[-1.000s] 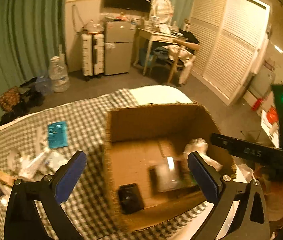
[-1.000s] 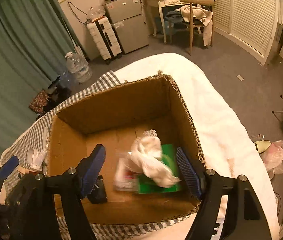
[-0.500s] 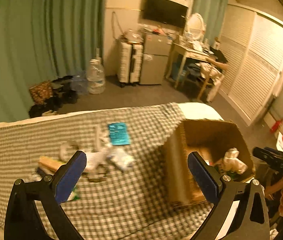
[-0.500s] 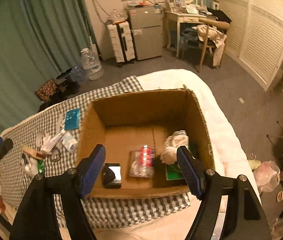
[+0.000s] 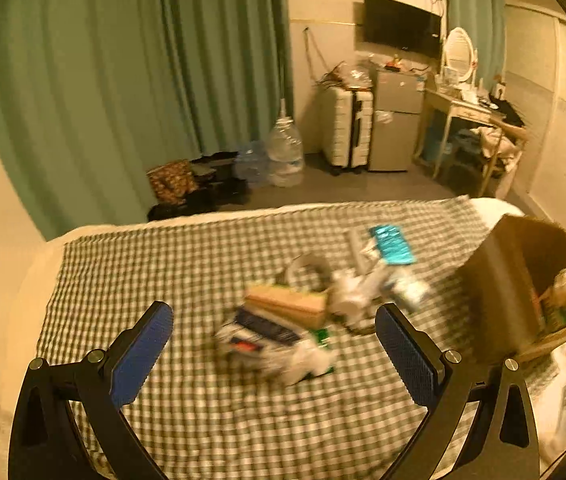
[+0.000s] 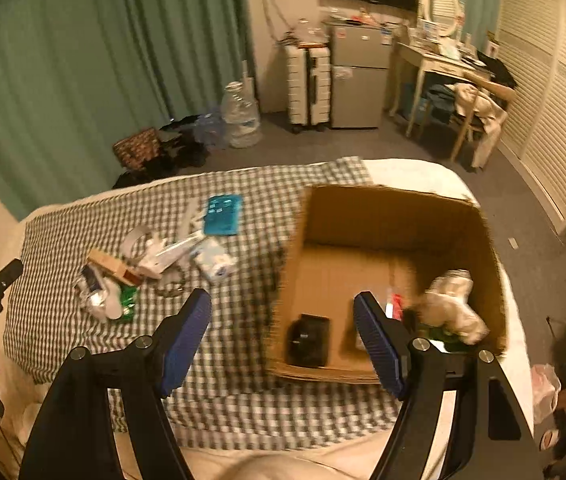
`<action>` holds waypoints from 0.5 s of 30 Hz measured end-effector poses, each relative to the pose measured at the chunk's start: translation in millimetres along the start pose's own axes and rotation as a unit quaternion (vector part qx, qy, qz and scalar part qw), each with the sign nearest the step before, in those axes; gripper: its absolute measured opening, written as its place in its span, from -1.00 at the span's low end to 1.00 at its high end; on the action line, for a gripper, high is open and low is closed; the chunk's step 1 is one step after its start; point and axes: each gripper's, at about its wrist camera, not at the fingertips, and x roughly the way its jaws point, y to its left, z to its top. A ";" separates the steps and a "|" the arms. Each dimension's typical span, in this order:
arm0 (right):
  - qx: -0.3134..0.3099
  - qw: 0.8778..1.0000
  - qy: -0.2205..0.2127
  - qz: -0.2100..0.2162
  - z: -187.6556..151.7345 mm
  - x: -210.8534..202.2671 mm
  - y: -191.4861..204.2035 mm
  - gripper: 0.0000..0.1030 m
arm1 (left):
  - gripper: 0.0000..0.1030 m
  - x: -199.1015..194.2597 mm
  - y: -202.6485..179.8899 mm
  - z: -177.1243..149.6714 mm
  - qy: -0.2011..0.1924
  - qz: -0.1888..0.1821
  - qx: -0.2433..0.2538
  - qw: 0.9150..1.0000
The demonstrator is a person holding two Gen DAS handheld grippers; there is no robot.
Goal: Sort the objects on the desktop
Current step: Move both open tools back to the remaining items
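Sorting was partway done. The cardboard box point(image 6: 395, 216), right of centre in the right wrist view, already held a black item point(image 6: 309, 338), a crumpled white wad point(image 6: 453, 306) and a few more (blurred). A loose pile point(image 6: 155, 268) with a teal packet point(image 6: 223, 214) waited on the checked cloth point(image 6: 243, 392) over the bed, left of the box. Left hand-held gripper point(image 5: 273, 350) and right hand-held gripper point(image 6: 283, 334) both stood wide, empty.
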 end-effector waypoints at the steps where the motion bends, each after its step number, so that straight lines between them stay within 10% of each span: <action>1: -0.005 1.000 0.001 0.006 -1.8 6.8 10.5 0.43 | 1.00 6.4 7.7 -8.7 0.006 0.006 -0.004 1.000; 15: -0.100 0.994 -0.042 0.024 -56.5 117.4 127.0 0.43 | 1.00 110.4 31.9 -97.5 0.071 0.030 -0.108 0.991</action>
